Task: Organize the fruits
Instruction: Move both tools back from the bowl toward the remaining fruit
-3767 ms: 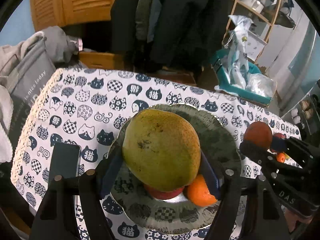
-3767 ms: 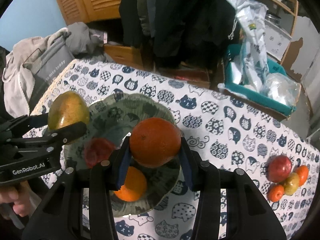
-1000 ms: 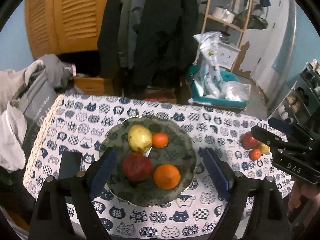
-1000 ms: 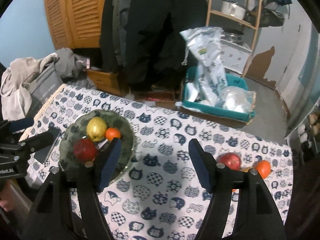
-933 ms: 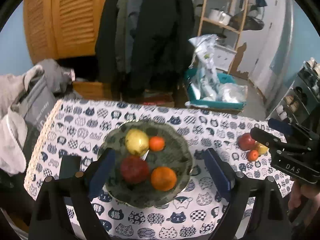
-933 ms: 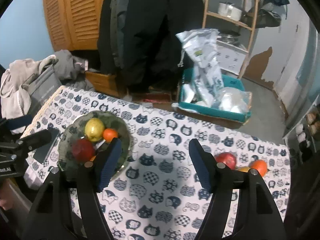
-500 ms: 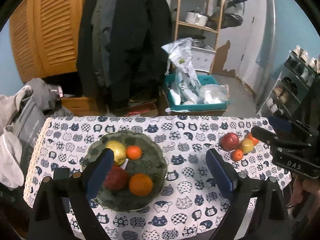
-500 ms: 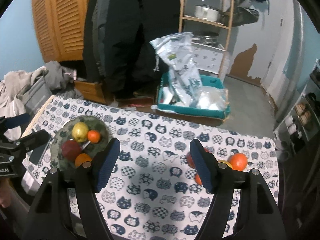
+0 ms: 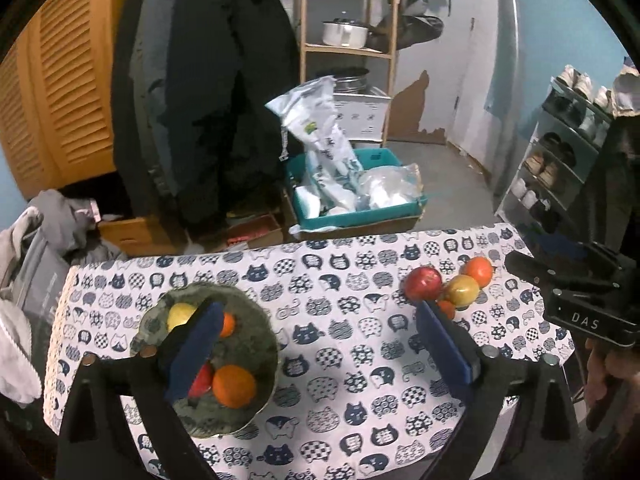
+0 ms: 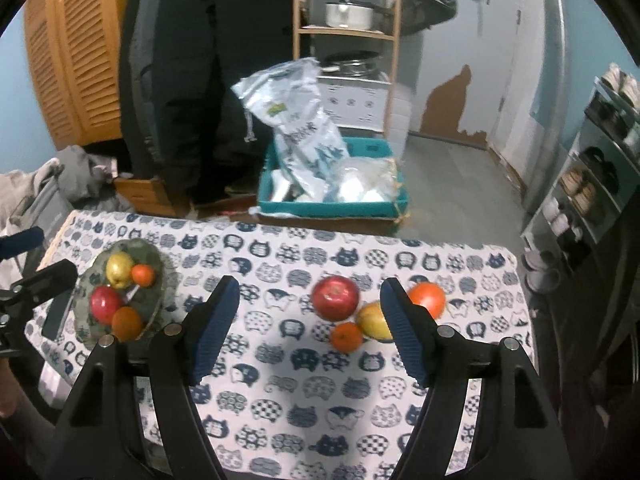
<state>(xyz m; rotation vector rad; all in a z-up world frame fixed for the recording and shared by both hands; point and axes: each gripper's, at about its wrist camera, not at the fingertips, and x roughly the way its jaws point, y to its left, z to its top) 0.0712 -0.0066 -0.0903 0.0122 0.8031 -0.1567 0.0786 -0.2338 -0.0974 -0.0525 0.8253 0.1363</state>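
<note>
"Where was the fruit?"

"Four pieces sat in the plate point(image 10: 158, 270). Four more lay bunched on the desk point(image 10: 280, 360): an apple point(image 10: 335, 297), a pear point(image 10: 372, 322), two oranges. The right tool point(image 10: 310, 326) was apart and empty. The left tool point(image 9: 320, 350) was opening, empty too."

"What could have gone wrong?"

"They touched, so grabbing the apple might have rolled an orange off the desk's edge."

The left gripper's blue pad point(image 9: 192, 354) hides part of the plate's red apple point(image 9: 201, 378)
</note>
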